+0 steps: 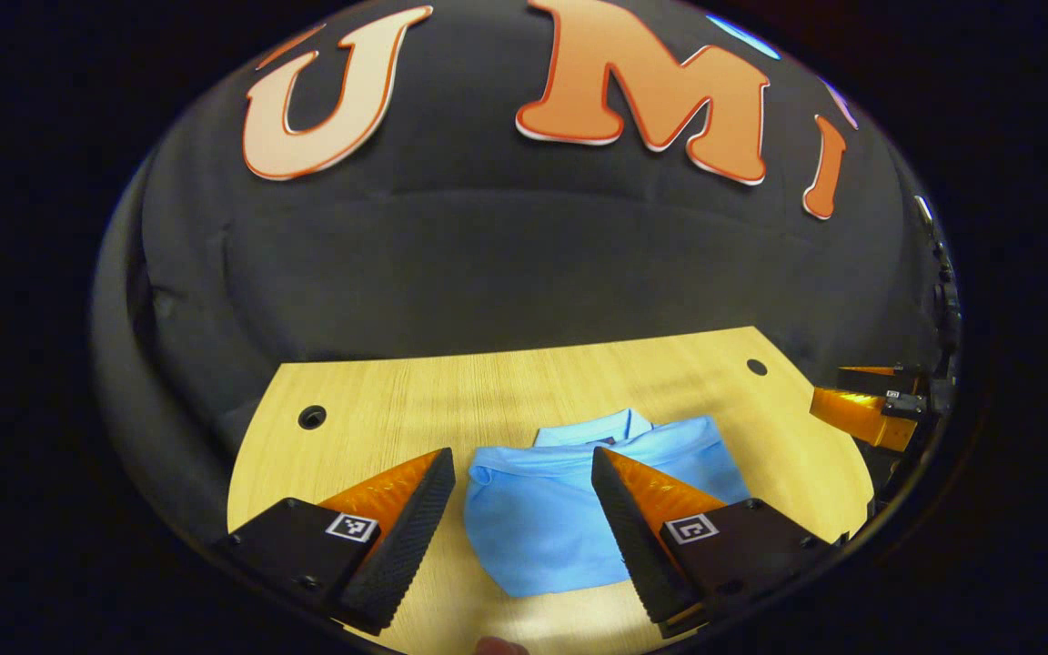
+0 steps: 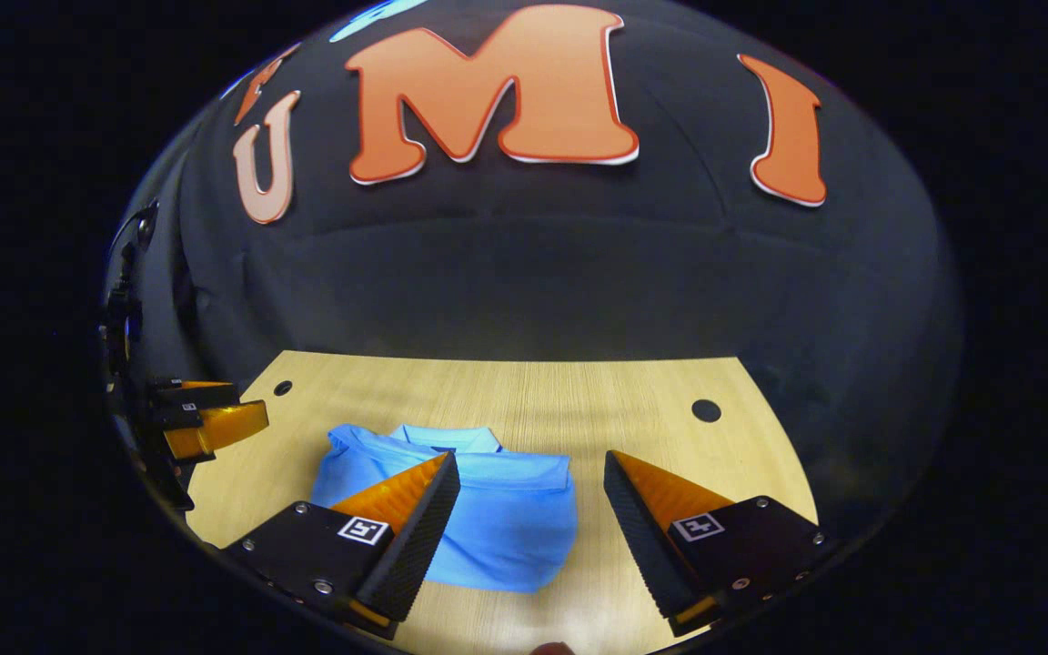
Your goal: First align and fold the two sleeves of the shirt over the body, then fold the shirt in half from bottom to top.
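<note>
While both of my tongs hang clear above it, the wooden surface [image 1: 378, 400] carries the blue shirt [image 1: 547, 518], which serves as the landmark for everything else. It lies flat near the front edge of the surface as a compact rectangle, collar [image 1: 592, 426] at its far side and a rounded folded edge at its near side; I judge both sleeve folds and the bottom-to-top fold to be done. Two round holes pierce the surface beyond the shirt, one [image 1: 312, 417] to its far left and one [image 1: 757, 367] to its far right.

Left tongs [image 1: 524, 496]: spread wide, empty, poised above the left part of the shirt, apart from the cloth. Right tongs [image 2: 533, 498]: equally spread, empty, above the shirt's right edge. In the left gripper view the right tongs appear well off to the shirt's right.

Risk, as I judge it: dropping either open pair back toward the shirt could snag the top layer on a finger and peel the fold open, and brushing the near edge sideways would skew the stacked layers. Withdrawing upward and outward avoids both.
</note>
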